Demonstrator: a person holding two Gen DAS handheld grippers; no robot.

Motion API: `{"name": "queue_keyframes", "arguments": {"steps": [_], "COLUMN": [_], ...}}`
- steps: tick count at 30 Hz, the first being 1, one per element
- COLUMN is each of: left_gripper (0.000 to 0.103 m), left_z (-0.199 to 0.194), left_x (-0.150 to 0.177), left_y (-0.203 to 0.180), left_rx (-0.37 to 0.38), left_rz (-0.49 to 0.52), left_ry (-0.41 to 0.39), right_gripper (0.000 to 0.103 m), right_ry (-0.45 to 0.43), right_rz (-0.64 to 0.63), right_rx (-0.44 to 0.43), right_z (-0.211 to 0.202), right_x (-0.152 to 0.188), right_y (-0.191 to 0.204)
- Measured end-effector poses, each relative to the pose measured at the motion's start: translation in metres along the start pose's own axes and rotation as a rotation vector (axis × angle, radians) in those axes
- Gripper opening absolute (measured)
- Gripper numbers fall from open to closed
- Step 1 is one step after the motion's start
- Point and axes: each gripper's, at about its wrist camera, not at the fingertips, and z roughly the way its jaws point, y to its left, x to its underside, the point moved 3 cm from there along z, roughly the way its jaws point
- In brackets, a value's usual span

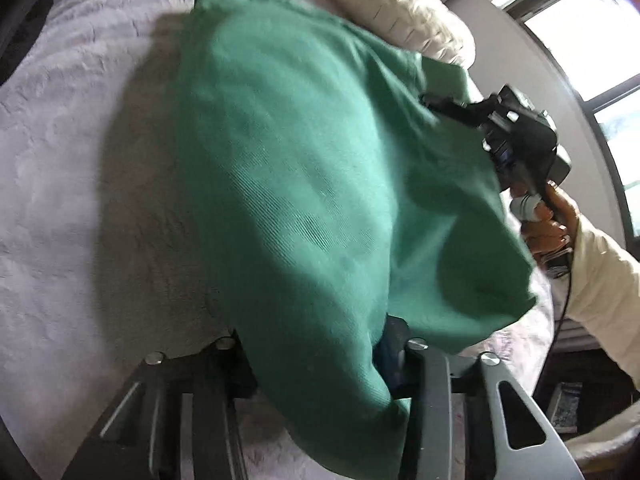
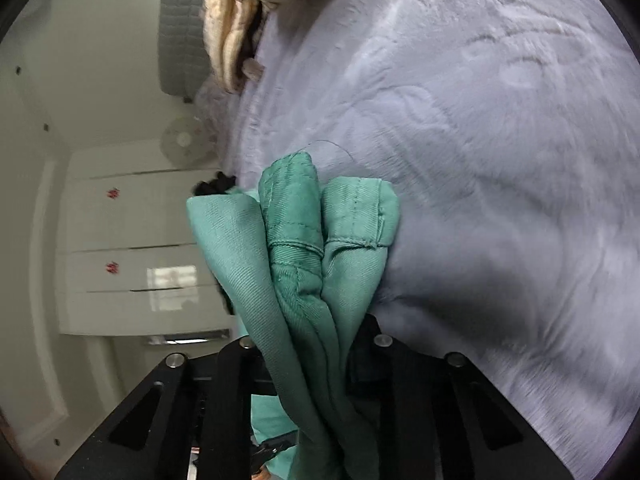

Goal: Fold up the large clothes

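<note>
Showing no readable writing, green garment (image 1: 288,168) hangs pinched over bedspread (image 1: 80,160).

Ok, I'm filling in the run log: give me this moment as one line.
left gripper: shut on green garment | right gripper: shut on bunched hem | surface: bed cover
</note>
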Motion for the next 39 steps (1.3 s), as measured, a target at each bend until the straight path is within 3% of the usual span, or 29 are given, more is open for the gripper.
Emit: {"name": "queue_keyframes", "arguments": {"steps": [7, 13, 21, 26, 29, 31, 32, 36, 39], "left_gripper": [0.041, 0.041, 0.041, 0.043, 0.053, 0.054, 0.060, 0.060, 0.060], "left_z": [-0.044, -0.091, -0.153, -0.168, -0.151, -0.145, -0.145, -0.171, -0.201], "left_x": [0.014, 0.058, 0.135, 0.185, 0.210, 0.228, 0.233, 0.239, 0.229], "left_y": [-0.016, -0.008, 0.030, 0.073, 0.102, 0.120, 0.124, 0.124, 0.131], "left_rx": [0.050, 0.037, -0.033, -0.085, -0.129, -0.126, -0.121, -0.108, -0.148], "left_rz": [0.003, 0.008, 0.000, -0.027, -0.068, -0.105, -0.107, -0.047, -0.031], "left_ry": [-0.037, -0.026, 0.028, 0.079, 0.130, 0.168, 0.178, 0.173, 0.113], "right_gripper": [0.021, 0.021, 0.021, 0.021, 0.021, 0.026, 0.029, 0.063, 0.063], "right_ry": [-0.009, 0.018, 0.067, 0.100, 0.115, 0.109, 0.112, 0.061, -0.020], "right_rz": [-0.016, -0.026, 0.013, 0.073, 0.111, 0.106, 0.101, 0.006, -0.066], "right_rx": [-0.065, -0.081, -0.121, -0.113, -0.026, 0.092, 0.164, 0.320, 0.378], "right_z": [-0.009, 0.004, 0.063, 0.114, 0.142, 0.149, 0.147, 0.118, 0.093], "right_x": [0.030, 0.078, 0.171, 0.234, 0.253, 0.255, 0.255, 0.256, 0.261], "right_y": [0.038, 0.064, 0.076, 0.064, 0.045, 0.038, 0.039, 0.056, 0.073]}}
